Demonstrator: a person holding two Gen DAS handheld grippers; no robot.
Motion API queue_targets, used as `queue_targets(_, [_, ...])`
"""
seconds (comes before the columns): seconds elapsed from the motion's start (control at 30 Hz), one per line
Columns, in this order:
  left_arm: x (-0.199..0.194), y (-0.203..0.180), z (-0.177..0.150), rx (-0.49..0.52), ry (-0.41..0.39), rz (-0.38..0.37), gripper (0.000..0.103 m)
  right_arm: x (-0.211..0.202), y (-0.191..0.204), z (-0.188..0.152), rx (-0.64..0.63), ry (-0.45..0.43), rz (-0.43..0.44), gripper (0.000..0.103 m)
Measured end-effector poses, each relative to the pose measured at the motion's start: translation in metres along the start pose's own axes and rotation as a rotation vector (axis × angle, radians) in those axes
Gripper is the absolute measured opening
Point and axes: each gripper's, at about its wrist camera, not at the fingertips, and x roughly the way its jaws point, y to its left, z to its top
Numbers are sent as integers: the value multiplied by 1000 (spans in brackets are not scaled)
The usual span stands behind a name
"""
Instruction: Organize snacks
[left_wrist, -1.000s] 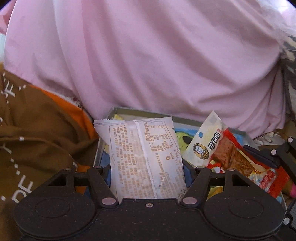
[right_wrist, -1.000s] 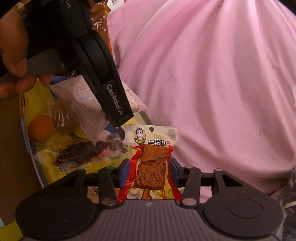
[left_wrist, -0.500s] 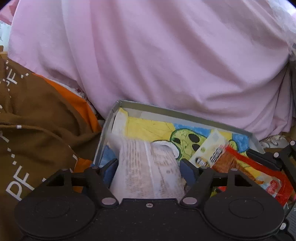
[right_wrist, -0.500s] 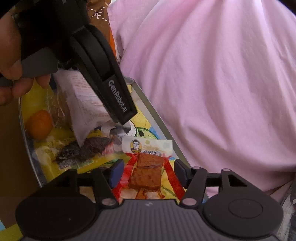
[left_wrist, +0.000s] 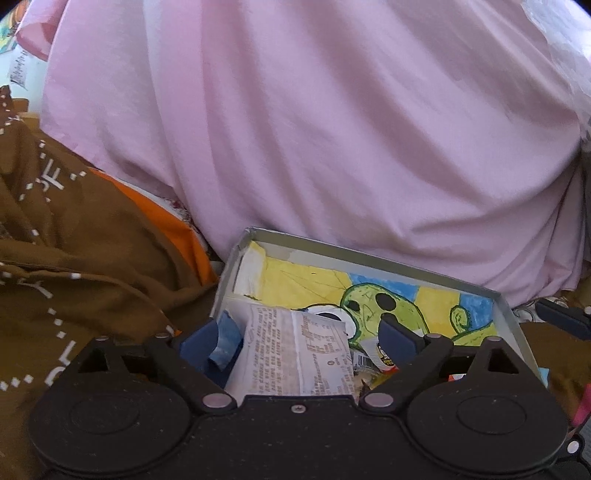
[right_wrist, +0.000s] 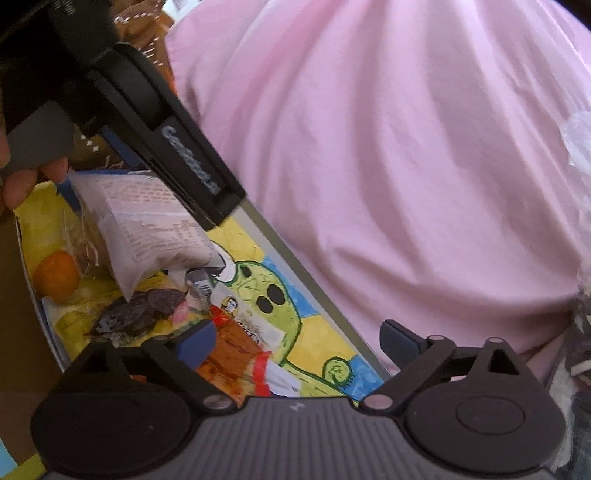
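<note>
1. A large pink fabric mound fills the upper part of both views and rises directly behind the far wall of the box; it shuts off any sight of the room beyond.
2. A brown cloth with white dashed lettering lies bunched to the left of the box, with an orange fabric patch showing between it and the pink mound.
3. The shallow grey-rimmed cardboard box has a floor drawn in yellow, blue and green with a green cartoon figure; the surface beneath the box is hidden.
4. The left tool has its blue-padded jaws spread wide, gripping nothing; the right tool is likewise wide open and empty, low over the box floor.
5. The white printed-paper snack packet lies in the box between the left tool's jaws, apart from both pads.
6. The red-edged clear packet of brown tofu pieces rests on the box floor, beside the right tool's left jaw.
7. A dark dried snack in a clear wrapper lies left of the red packet; a small round orange fruit sits nearer the box's left wall.
8. A person's fingertips hold the left tool's handle.
</note>
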Motion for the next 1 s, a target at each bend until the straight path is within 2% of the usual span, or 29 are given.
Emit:
queue_targets(0.1, [-6,1,3,-3,-1,15,97,-7,-3,0,25,2,-4,102])
queue_targets(0.33, [-26,0,4,18,-23,24,101,-27,-18,4,88,-10,-26,103])
queue_targets(0.63, [-53,-5,-1,62,-6,19,102,-49,-55,0,309,25,-10,103])
queue_targets(0.87, [-79,-8,-6,96,-22,21,102,-73,-83,-9,500,40,8,103])
queue_targets(1.0, [-94,-11,-9,103,-34,21,102,-86,-90,-11,537,39,1,103])
